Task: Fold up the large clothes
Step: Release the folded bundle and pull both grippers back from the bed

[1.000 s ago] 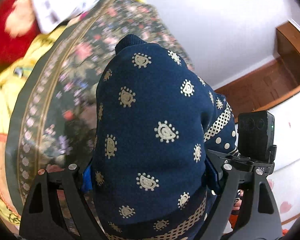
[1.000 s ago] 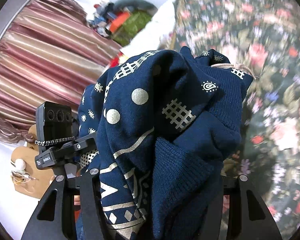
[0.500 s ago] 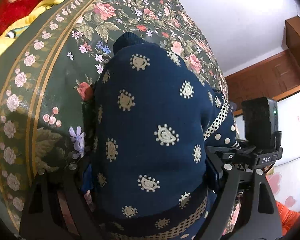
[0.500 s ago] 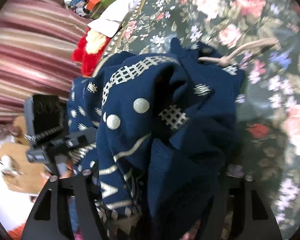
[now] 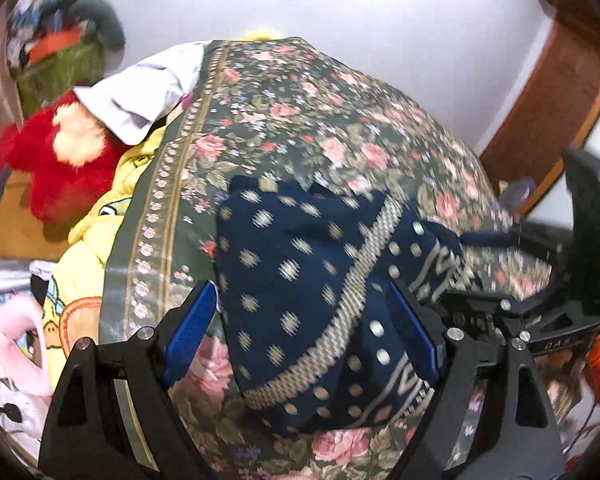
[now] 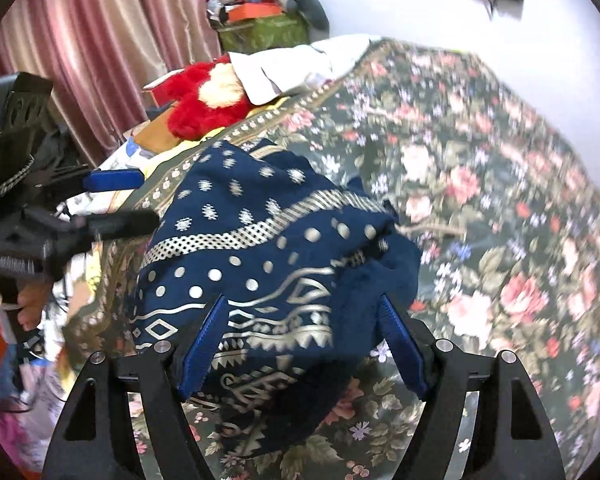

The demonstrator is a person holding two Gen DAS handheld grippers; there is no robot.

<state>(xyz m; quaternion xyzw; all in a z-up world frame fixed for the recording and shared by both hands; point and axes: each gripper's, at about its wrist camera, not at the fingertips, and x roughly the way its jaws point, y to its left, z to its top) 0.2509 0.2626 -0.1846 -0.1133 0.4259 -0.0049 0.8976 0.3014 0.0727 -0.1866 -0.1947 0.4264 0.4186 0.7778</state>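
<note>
Both sets of jaws are spread wide apart and hold nothing. In the left wrist view, the left gripper sits at the bottom of the frame, with its blue pads on each side of the blue sweater. The cloth lies between the pads, but they do not squeeze it. In the right wrist view, the right gripper is also at the bottom of the frame, with its blue pads spread on each side of the same sweater.

The sweater is dark blue with pale dots, bands and zigzag shapes. It lies in a bunched heap in the lower middle of both frames, resting on the flowery blanket. The blanket is dark green with pink roses and a pale border. It fills the middle and right of both frames.

A red plush toy lies at the left of the left wrist view, next to a white cloth and some yellow bedding. A pink curtain hangs in the upper left of the right wrist view. Both views are a bit blurry.
</note>
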